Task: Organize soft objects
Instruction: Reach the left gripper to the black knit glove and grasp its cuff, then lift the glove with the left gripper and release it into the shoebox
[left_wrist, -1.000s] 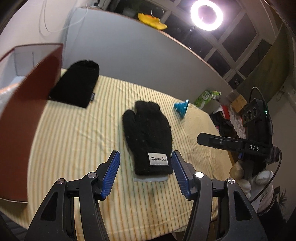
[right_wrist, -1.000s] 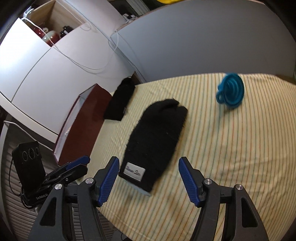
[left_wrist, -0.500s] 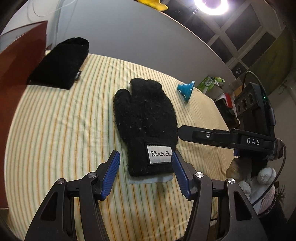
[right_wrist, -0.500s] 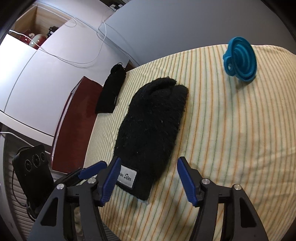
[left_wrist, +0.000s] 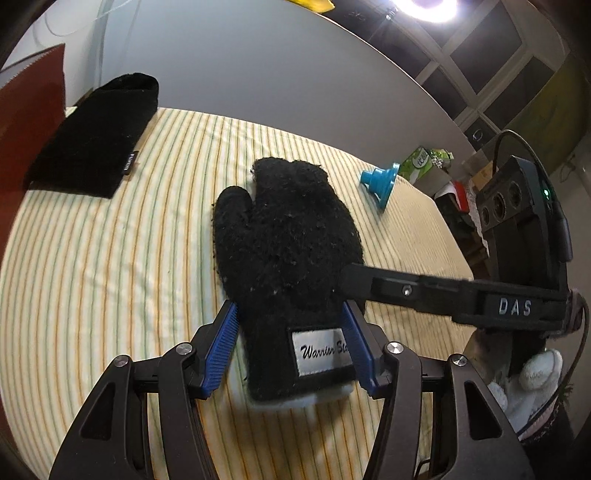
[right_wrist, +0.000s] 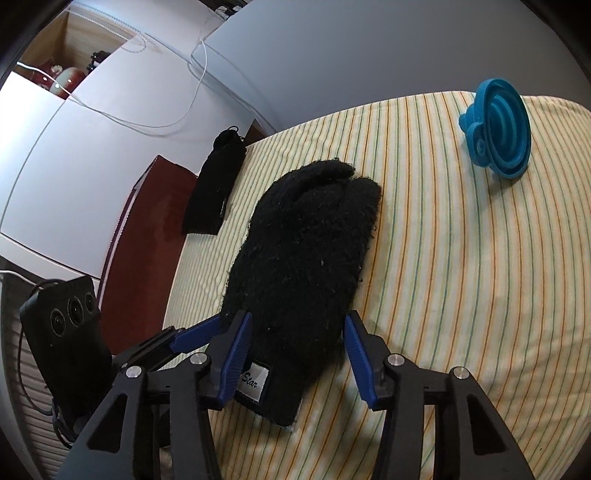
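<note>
Mid-table, on the yellow striped cloth: fuzzy black mitten, lying flat, thumb to the left, white woven label at its near cuff. Left gripper straddles the cuff, ribbed blue pads spread either side, jaws released. Right gripper comes in from the right, also released, fingers astride the same cuff end. Far left: flat black knit piece, beside a dark red box at the table edge. Far right: ridged blue funnel, on its side. Bare cloth between mitten and funnel.
</note>
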